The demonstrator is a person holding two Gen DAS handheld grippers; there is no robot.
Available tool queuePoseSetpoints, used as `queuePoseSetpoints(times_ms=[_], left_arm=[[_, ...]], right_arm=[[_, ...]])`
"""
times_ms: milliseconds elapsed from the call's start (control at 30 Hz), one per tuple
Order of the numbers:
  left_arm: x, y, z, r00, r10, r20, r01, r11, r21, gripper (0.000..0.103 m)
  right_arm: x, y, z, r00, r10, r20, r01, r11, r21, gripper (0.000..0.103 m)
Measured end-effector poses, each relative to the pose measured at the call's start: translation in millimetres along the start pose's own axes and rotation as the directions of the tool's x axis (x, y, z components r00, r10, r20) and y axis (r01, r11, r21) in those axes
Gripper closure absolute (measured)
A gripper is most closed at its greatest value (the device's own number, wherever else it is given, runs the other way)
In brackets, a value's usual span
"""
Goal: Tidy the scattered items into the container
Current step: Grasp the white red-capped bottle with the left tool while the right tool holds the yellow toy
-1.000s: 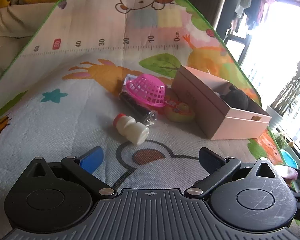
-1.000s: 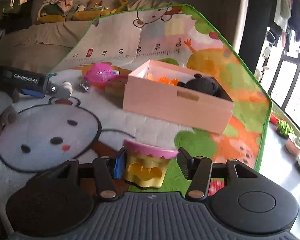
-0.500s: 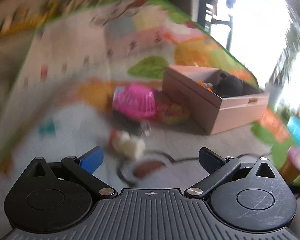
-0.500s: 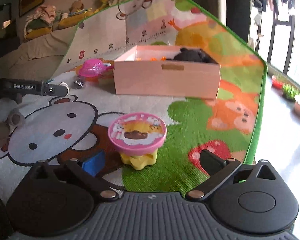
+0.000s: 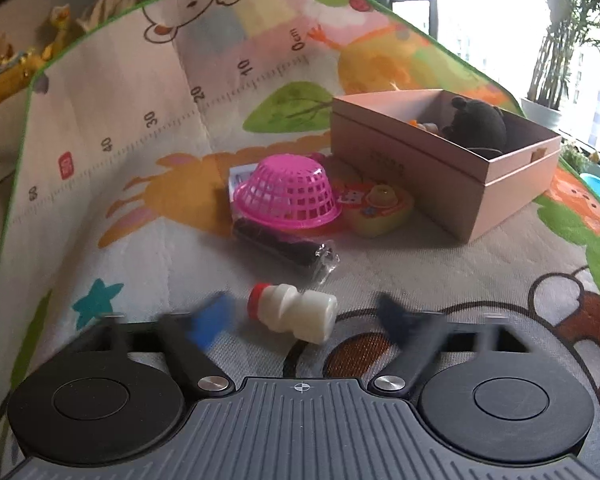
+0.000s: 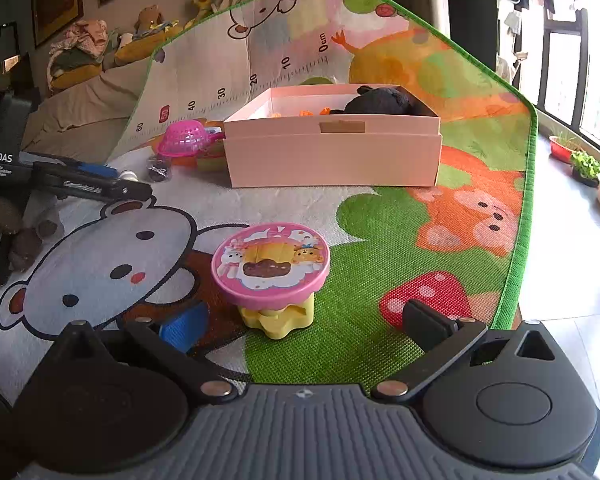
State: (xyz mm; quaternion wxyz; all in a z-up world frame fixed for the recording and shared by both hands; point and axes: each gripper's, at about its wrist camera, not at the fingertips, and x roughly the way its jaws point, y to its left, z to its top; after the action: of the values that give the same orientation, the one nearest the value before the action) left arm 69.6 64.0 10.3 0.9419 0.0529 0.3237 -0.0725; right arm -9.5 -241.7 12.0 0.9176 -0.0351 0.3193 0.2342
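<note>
White bottle point(image 5: 294, 312) lying between left gripper point(image 5: 304, 314) jaws spread apart, right gripper point(image 6: 300, 324) jaws apart, pink box point(image 6: 332, 152) behind

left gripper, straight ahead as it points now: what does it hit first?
Probably the white bottle, lying on its side on the mat between the open fingers. Beyond it sits the dark wrapped roll; depth is uncertain.

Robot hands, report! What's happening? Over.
Left tongs open around milk bottle. Right tongs open, empty, before pink-topped toy. Pink box ahead, path clear.
</note>
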Motion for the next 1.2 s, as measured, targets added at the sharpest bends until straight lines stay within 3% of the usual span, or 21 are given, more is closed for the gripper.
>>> queuePoseSetpoints(times_ms=[67,167,333,433,733,767,833,933,1067,1200], left_arm=[[2,3,1,1.000,-0.018,0.003,0.018,1.000,-0.010,0.022],[4,7,2,0.999,-0.037,0.001,0.037,0.999,-0.032,0.023],[-4,-1,0,0.999,-0.036,0.002,0.036,0.997,-0.069,0.044],[-13,-10,-5,0.997,-0.074,0.002,0.074,0.992,-0.102,0.052],[-31,-51,-19,0.981,-0.194,0.021,0.195,0.977,-0.090,0.052],[-31,-53,-18,0.982,-0.190,0.022,0.191,0.977,-0.094,0.051],[-29,-56,-18,0.985,-0.169,0.025,0.170,0.981,-0.095,0.041],[-25,-58,-16,0.987,-0.157,0.021,0.158,0.982,-0.107,0.037],[-25,-66,-17,0.989,-0.145,0.027,0.147,0.986,-0.076,0.037],[-28,-73,-20,0.989,-0.142,0.030,0.143,0.988,-0.054,0.046]], right_arm=[[0,0,0,1.000,0.000,0.000,0.000,1.000,0.000,0.000],[0,0,0,1.000,0.000,0.000,0.000,1.000,-0.001,0.000],[0,0,0,1.000,-0.003,-0.002,0.003,1.000,-0.004,0.000],[0,0,0,1.000,-0.003,-0.002,0.003,1.000,-0.004,0.000],[1,1,1,1.000,-0.009,-0.005,0.009,1.000,-0.009,0.000],[1,1,0,1.000,-0.009,-0.005,0.009,1.000,-0.009,0.000],[1,0,0,1.000,-0.009,-0.005,0.009,1.000,-0.009,0.000],[1,0,1,1.000,-0.009,-0.005,0.009,1.000,-0.009,0.000],[2,1,1,1.000,-0.011,-0.012,0.011,1.000,-0.010,0.000],[4,1,5,0.999,-0.013,-0.045,0.013,1.000,-0.003,0.000]])
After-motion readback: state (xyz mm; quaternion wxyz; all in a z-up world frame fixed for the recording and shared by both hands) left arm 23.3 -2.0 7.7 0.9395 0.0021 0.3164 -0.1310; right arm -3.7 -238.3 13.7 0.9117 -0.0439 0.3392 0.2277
